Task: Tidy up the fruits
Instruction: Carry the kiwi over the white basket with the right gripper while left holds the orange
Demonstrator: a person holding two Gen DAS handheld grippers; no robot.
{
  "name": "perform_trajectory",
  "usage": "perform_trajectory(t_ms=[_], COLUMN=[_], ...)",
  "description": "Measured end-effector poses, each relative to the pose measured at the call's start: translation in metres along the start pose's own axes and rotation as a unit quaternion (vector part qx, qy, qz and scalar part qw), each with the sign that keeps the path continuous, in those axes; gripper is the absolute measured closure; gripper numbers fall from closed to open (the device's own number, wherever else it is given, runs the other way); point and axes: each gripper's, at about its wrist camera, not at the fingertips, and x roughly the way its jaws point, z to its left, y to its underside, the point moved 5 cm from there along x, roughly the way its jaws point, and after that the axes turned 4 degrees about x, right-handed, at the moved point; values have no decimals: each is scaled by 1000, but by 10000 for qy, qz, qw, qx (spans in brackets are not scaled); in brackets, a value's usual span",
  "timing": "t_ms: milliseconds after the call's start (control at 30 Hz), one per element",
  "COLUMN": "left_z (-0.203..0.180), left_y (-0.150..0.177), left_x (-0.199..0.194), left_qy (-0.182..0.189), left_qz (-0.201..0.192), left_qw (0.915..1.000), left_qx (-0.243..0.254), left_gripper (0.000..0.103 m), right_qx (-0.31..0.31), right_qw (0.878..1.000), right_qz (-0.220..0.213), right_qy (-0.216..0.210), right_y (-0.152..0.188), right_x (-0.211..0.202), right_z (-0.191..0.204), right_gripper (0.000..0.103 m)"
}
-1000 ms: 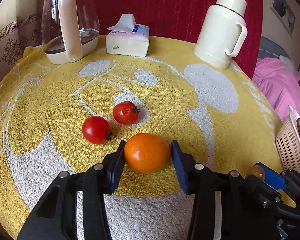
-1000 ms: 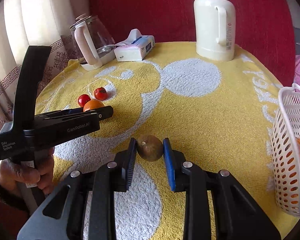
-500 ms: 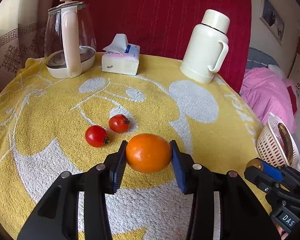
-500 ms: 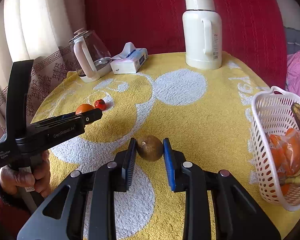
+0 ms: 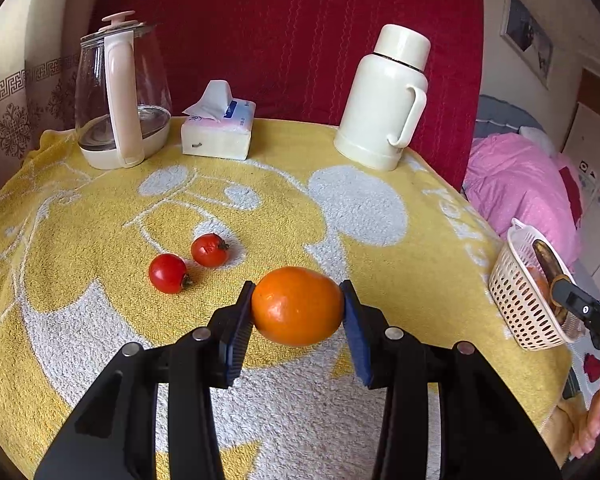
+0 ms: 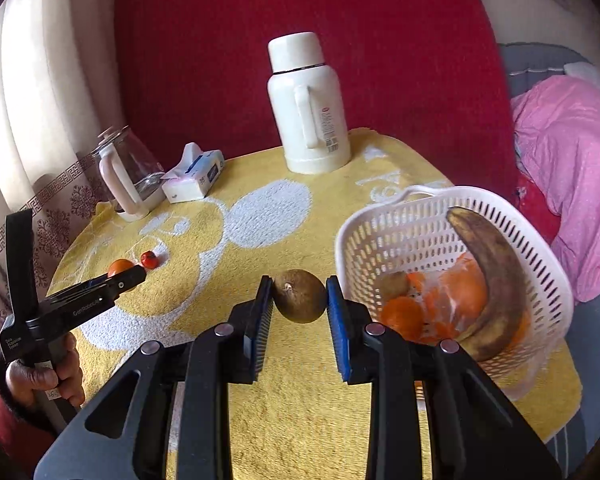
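1. Your right claw (image 6: 299, 298) is clamped on a brown kiwi (image 6: 300, 296), held clear of the desk (image 6: 260, 216) just left of the white basket (image 6: 384, 228). Carry it over the near-left rim before you lower it.
2. The basket already holds a dark banana (image 6: 496, 280), bagged oranges (image 6: 452, 296) and another kiwi (image 6: 394, 282). Aim for the open pocket on the left side and let go low, so the fruit settles rather than drops.
3. Your left claw (image 5: 298, 306) grips an orange (image 5: 298, 306) by its sides, lifted off the yellow towel (image 5: 380, 264). Keep the squeeze steady; the skin is smooth and round, so it could roll out if you slacken.
4. Hold the orange back until the right claw clears the basket, since the two tools would likely crowd each other there.
5. Two tomatoes (image 5: 186, 264) wait on the towel, left of the orange; they are probably next.
6. Steer clear of the thermos (image 6: 308, 108), the tissue pack (image 5: 218, 132) and the glass kettle (image 5: 120, 100) at the far edge.
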Motion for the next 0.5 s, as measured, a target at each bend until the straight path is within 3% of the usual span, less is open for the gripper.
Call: perform_trajectory(t_ms=[233, 500], left_z=[-8, -14], left_y=[2, 5], left_x=[0, 1], left_qy=[37, 87], left_qz=[2, 33], left_qw=[10000, 9998], left_qx=[85, 164], left_gripper=[60, 61], right_qx=[537, 687], right_qw=[9980, 9967], right_qz=[-118, -24], right_qy=[304, 436], right_y=[-8, -5], right_x=[-12, -5], right_z=[-49, -66], right_gripper=[75, 75])
